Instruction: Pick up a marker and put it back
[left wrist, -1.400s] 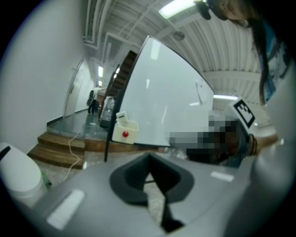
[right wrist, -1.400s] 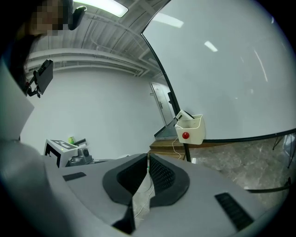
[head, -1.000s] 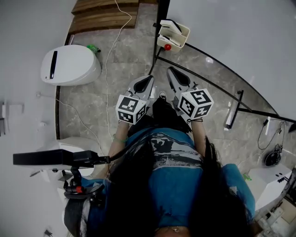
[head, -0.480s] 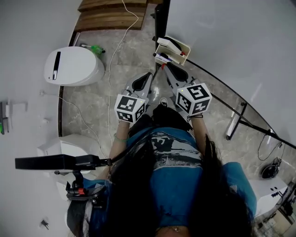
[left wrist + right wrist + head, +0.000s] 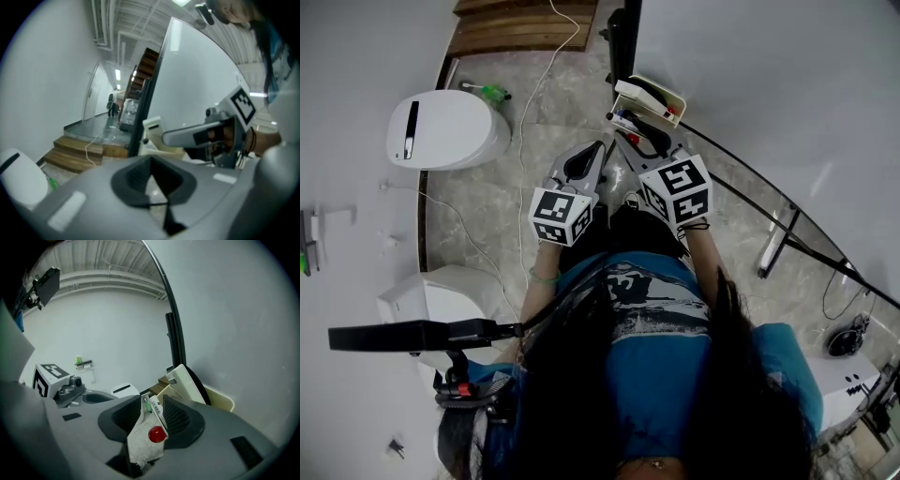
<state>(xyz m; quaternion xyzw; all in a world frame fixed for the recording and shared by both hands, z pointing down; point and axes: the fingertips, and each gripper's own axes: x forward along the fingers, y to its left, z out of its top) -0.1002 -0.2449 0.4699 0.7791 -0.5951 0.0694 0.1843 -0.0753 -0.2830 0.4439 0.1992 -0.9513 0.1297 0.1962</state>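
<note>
stock check: marker at the tray, right claw letting go

item 1, right gripper point(image 5: 152, 405): the jaws are spreading apart. a marker point(image 5: 156, 414), white barrel with a round red end, stands in the gap between the ribbed pads point(image 5: 180, 416). i see neither pad pressing it, so i log it as released.

item 2, marker location: at the tray point(image 5: 220, 401), a cream holder fixed to the board point(image 5: 769, 75). in the head view the right jaws reach to the tray's near edge. a green-tipped pen point(image 5: 146, 404) lies just beside the marker.

item 3, eraser point(image 5: 187, 380): white with a black underside, standing tilted in the tray, beyond the marker.

item 4, left gripper point(image 5: 151, 165): clenched, pads together, nothing between them. it is held in the air to the left of the right gripper, apart from the tray.

item 5, floor point(image 5: 487, 206): grey marble tile. on it i count a white domed unit point(image 5: 441, 131), a small green object point(image 5: 492, 93) near that unit, and a pale cable point(image 5: 525, 103) running up onto the wooden steps point(image 5: 516, 33).

item 6, black boom point(image 5: 403, 335): lower left of the head view, beside the person's blue shirt point(image 5: 666, 375).
</note>
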